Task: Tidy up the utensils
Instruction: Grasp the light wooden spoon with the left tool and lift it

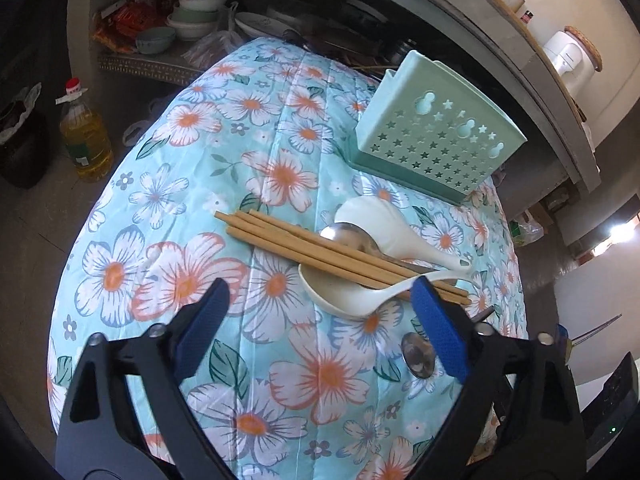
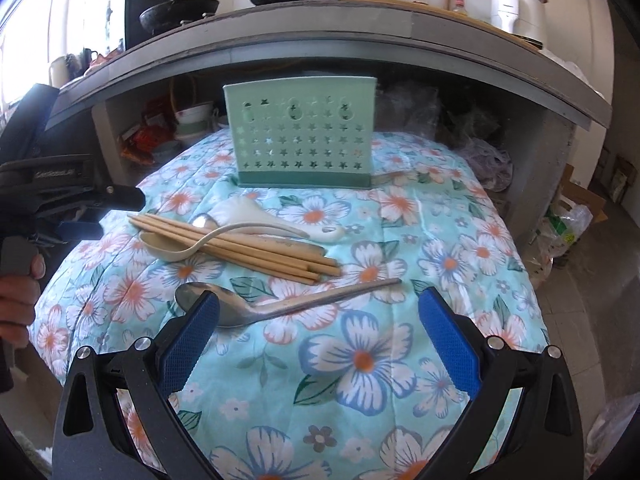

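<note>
Our left gripper (image 1: 320,304) spread wide and empty above the floral tablecloth (image 1: 280,168), our right gripper (image 2: 318,312) likewise gaping over a long steel spoon (image 2: 280,304), tan wooden chopsticks (image 2: 236,244) heaped with white ceramic spoons (image 2: 180,250), upright mint-green perforated plastic utensil holder (image 2: 302,140) behind the heap

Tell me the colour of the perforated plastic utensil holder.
Mint green, with a darker green base; clearest in the right wrist view.

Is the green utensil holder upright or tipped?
Upright: the green star-perforated plastic holder stands on its darker base on the floral cloth, open top upward.
</note>
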